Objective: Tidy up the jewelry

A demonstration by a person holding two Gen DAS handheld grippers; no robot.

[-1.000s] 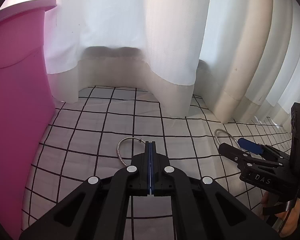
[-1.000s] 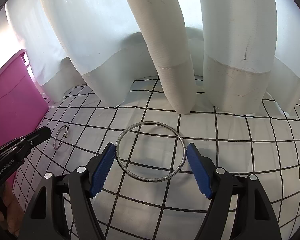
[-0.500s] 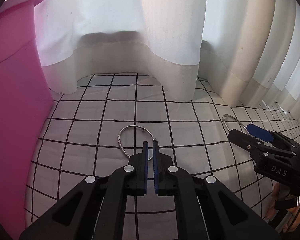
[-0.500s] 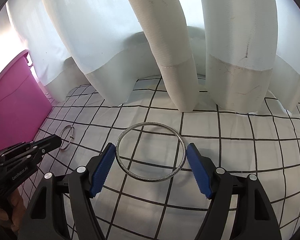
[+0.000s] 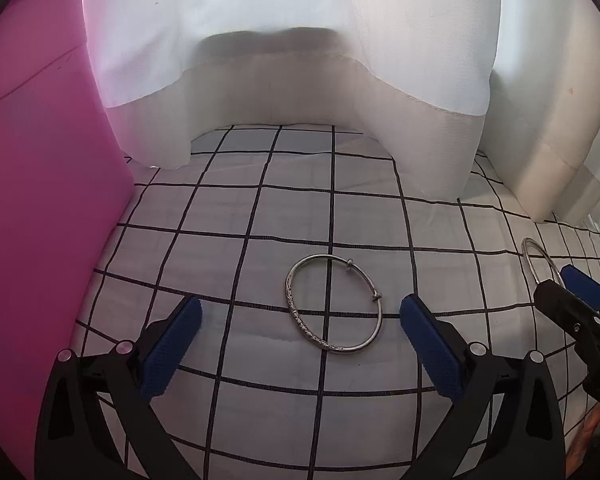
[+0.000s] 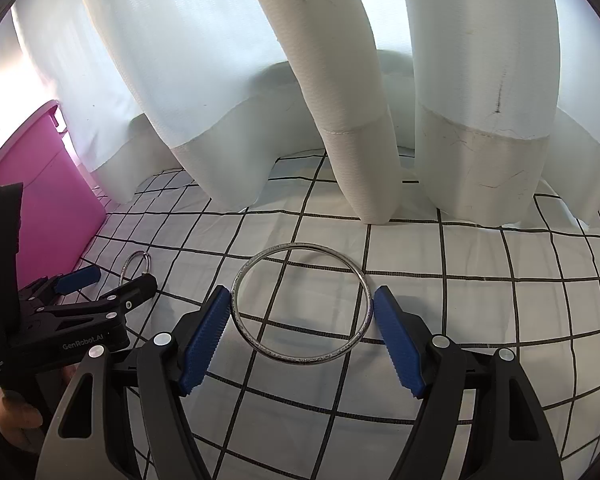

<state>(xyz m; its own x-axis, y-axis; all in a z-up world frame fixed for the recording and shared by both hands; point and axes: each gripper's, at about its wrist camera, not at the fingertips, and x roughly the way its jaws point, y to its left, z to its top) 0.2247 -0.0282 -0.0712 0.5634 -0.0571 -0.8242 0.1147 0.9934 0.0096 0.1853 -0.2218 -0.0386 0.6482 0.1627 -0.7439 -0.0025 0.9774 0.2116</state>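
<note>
Checked tabletop [image 5: 284, 216]: my left hand-held gripper [image 5: 300, 340] just opened around the clasp bangle [image 5: 334, 308]; right hand-held gripper [image 6: 302, 334] clamps the plain bangle [image 6: 302, 304].

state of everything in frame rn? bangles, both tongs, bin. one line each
Left tongs: wide open, just opened, holding nothing.
Beaded bangle: flat on the cloth, between the left tongs' pads, untouched.
Right tongs: pads at the plain bangle's rim, contact unclear.
Plain bangle: flat on the cloth.
Pink bin: upright, contents hidden.

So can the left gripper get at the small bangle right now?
Probably yes. The left gripper has just opened wide, and the small bangle lies flat on the checked cloth just ahead of its fingers with nothing between them.
</note>
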